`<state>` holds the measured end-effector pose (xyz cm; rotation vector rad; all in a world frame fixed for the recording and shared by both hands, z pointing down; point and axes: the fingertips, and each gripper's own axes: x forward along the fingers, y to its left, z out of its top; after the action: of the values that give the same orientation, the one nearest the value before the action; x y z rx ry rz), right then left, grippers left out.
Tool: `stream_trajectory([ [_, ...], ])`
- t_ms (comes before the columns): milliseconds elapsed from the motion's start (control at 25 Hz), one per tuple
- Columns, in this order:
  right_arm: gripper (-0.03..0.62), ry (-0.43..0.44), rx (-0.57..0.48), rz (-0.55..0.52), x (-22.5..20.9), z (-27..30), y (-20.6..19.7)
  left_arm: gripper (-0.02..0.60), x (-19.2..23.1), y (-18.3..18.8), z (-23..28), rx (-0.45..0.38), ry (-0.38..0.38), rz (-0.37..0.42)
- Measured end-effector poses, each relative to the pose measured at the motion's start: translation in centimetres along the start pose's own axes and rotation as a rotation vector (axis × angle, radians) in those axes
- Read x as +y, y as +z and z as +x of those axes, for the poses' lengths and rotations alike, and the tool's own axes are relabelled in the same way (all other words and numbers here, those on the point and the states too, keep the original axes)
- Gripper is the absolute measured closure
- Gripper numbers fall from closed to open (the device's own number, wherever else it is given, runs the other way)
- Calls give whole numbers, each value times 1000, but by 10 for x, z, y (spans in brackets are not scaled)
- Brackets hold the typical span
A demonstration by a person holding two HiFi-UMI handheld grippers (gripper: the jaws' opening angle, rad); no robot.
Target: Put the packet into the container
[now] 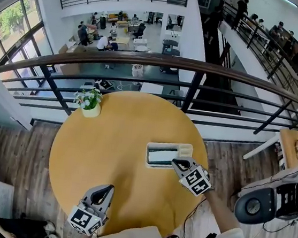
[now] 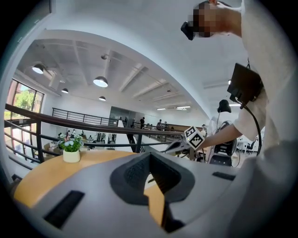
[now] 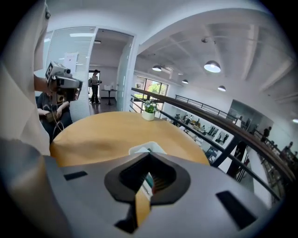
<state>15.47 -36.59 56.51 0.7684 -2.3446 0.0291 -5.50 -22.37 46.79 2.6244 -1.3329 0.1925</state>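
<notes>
currently the pick-up looks done & the carry is on. right gripper (image 1: 180,164) is clamped shut on a thin white-and-green packet (image 3: 148,182), which stands pinched edge-on between its pads. in the head view that gripper hangs at the near right corner of the white container (image 1: 188,150), just beside its rim or over it, can't tell which. the container sits right of the table's (image 1: 107,154) centre, toward the right edge, w/ its long side across. whether anything is in it already can't be told.

next move, i'd say: bring the packet over the open top of the container, tip it down inside the walls, then let go. the packet is thin & held on edge, so it could catch on the rim or flop out if dropped too near the corner.

left gripper (image 1: 105,190) is at the near edge of the table, fingers together w/ nothing between them, well apart from the container.

around: a small potted plant (image 1: 90,103) at the far left edge, a railing (image 1: 145,61) beyond the table. neither is in the way; path to the container is clear.
</notes>
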Motion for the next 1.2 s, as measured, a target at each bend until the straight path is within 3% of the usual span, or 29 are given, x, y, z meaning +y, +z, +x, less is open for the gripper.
stream_trajectory([
  [400,588,-208,-140,174,69,-90,28,577,-18,6,-23,-87,-142,20],
  [720,588,-371,-225,311,160,-105,48,577,-17,-1,-81,-111,-220,27],
  [1200,588,-437,-265,377,284,-106,68,577,-46,-19,-127,-101,-358,36],
])
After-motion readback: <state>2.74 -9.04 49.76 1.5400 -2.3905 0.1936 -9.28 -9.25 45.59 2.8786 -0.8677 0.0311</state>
